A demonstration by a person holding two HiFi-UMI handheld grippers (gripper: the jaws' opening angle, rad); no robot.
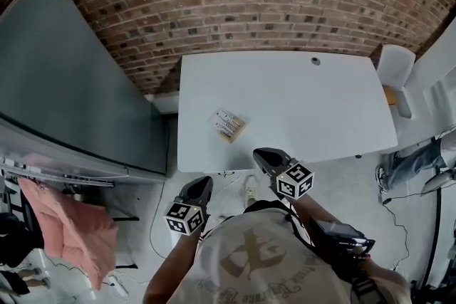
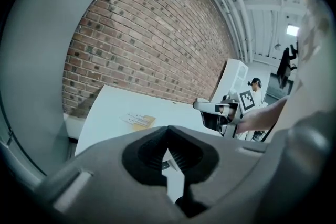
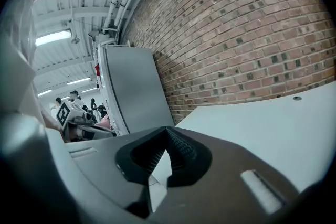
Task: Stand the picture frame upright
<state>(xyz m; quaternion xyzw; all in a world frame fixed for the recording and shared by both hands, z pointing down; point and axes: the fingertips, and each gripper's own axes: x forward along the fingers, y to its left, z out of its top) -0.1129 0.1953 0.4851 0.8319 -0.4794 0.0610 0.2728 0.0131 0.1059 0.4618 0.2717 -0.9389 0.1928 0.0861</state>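
Note:
The picture frame [image 1: 229, 125] lies flat near the front left of the white table [image 1: 313, 103]; it is small, tan-edged with a pale printed face. In the left gripper view the picture frame [image 2: 139, 120] shows on the table ahead. My left gripper [image 1: 203, 184] is shut and empty, below the table's front edge, left of the frame. My right gripper [image 1: 262, 154] is shut and empty at the table's front edge, just right of the frame. In their own views the left gripper [image 2: 168, 128] and the right gripper [image 3: 166, 131] have their jaws together.
A brick wall [image 1: 249, 3] runs behind the table. A large grey panel [image 1: 64, 96] stands to the left, with pink cloth [image 1: 68, 228] below it. A white chair [image 1: 395, 67] stands at the table's right end. Cables lie on the floor [image 1: 399, 210].

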